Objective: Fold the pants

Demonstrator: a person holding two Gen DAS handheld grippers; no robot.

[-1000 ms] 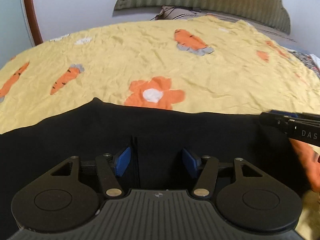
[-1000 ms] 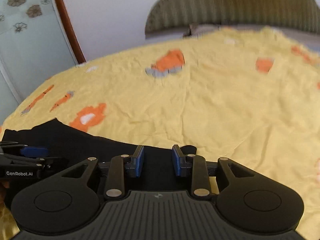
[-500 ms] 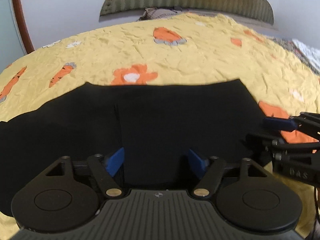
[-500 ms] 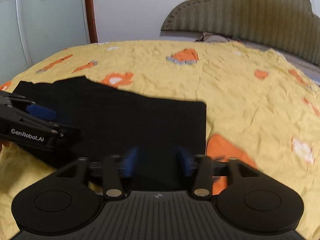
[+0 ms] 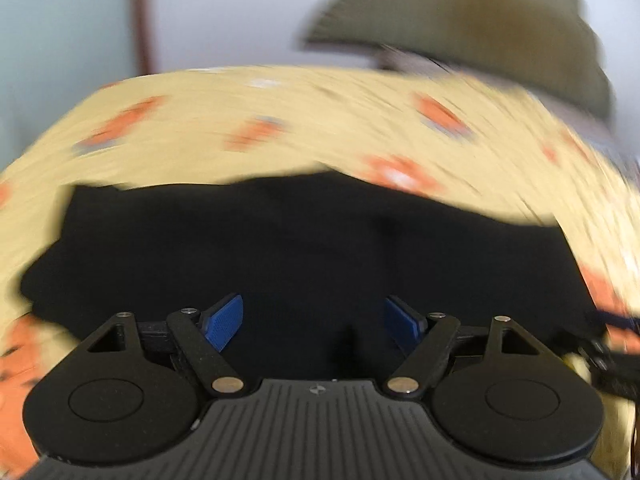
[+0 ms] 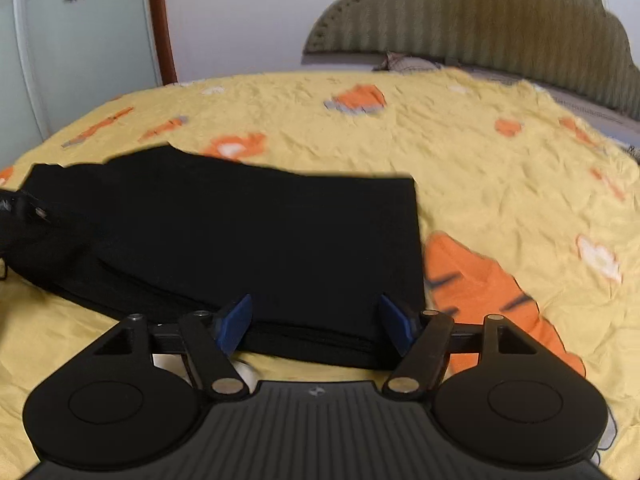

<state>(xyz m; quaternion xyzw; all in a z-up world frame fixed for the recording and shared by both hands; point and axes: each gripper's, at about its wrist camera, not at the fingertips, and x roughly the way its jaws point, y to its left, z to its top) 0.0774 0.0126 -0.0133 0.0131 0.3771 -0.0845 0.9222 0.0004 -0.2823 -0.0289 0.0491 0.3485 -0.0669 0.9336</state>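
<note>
L gripper (image 5: 314,322) wide apart over black pants (image 5: 280,248) — blurred.

Pants (image 6: 248,232) on bedspread (image 6: 500,168), before headboard (image 6: 480,20).

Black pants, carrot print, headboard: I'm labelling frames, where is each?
black pants (image 6: 256,240): right wrist view, middle of the folded cloth.
carrot print (image 6: 480,280): right wrist view, orange body.
headboard (image 6: 480,20): right wrist view, ribbed panel.
</note>
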